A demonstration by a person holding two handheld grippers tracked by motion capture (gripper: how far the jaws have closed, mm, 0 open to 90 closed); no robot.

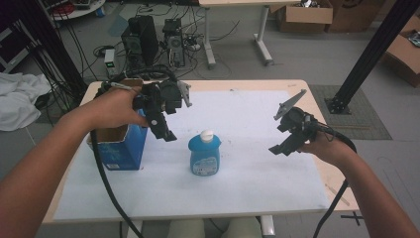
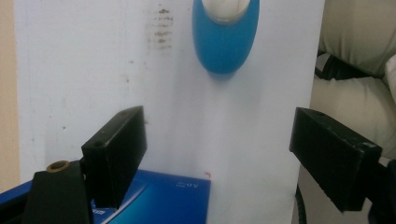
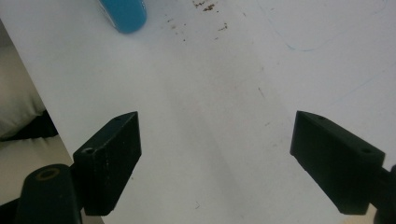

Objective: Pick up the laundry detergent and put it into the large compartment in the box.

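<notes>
A blue bottle with a white cap [image 1: 204, 153] stands upright near the middle of the white sheet. An open blue carton [image 1: 119, 145] stands at the left. My left gripper [image 1: 166, 133] hovers above the carton's right edge, up and left of the bottle, jaws wide apart and empty. Its own view looks down on the bottle [image 2: 225, 35] from above, past the carton [image 2: 154, 200] below, with the left gripper [image 2: 219, 158] open. My right gripper [image 1: 278, 148] hangs open to the right of the bottle, well apart from it. The right gripper [image 3: 217, 161] faces bare sheet, the bottle [image 3: 123, 14] at the top left.
The white sheet [image 1: 247, 178] covers most of the wooden table [image 1: 327, 178]. Black cables trail from both grippers over the table's front edge. Beyond the table are computer towers [image 1: 141, 39], cardboard boxes [image 1: 304, 15] and a black post [image 1: 369, 54].
</notes>
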